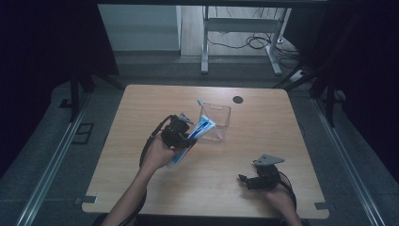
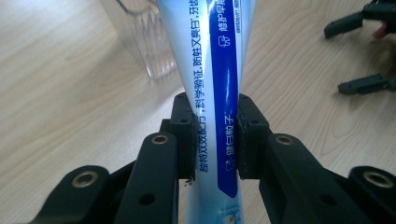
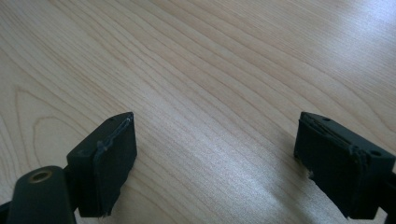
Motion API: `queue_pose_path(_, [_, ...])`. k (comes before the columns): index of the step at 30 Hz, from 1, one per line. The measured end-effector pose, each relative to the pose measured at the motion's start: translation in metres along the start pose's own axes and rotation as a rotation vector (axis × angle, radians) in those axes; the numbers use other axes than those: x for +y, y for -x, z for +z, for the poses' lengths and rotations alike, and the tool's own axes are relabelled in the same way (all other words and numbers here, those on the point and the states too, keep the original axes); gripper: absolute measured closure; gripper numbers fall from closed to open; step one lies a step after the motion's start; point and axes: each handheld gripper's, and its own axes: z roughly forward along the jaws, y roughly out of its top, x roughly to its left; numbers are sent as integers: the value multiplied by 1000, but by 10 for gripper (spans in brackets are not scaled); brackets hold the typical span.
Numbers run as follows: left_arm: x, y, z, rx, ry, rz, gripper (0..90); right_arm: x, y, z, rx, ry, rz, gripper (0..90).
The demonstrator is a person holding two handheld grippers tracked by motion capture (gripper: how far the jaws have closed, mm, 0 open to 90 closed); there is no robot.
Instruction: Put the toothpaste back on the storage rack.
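Your left gripper [image 1: 184, 136] is clamped on a toothpaste tube [image 1: 194, 135], blue and white with printed Chinese text. In the left gripper view the two black jaws press against opposite sides of the toothpaste tube [image 2: 215, 93], with the pads [image 2: 187, 135] flat on its surface and the tube running up between them.

In the high view the tube lies at a slant near the middle of the wooden table [image 1: 141, 108]. Its upper end reaches to the clear plastic box [image 1: 216, 121] and appears to rest against the box's near wall; whether it passes over the rim cannot be told. The lower end sits by your left hand [image 1: 155, 155]. In the left gripper view the clear plastic box [image 2: 144, 46] stands just left of the tube.

Your right gripper [image 1: 251, 181] rests low over the table at the near right, well apart from the tube and the box. Its jaws are spread wide with nothing between them; the right gripper view shows bare wood grain [image 3: 210, 93] between the two pads [image 3: 112, 163]. The same gripper [image 2: 359, 51] appears at the upper right of the left gripper view.
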Motion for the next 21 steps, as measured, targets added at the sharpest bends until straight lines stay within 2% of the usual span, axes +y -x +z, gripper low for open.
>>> queue_pose_path(10, [19, -1, -7, 16, 46, 18, 731, 0, 0, 0, -1, 0, 0, 126])
queue_pose_path(21, [44, -6, -1, 30, 98, 31, 731, 0, 0, 0, 0, 1, 2, 127])
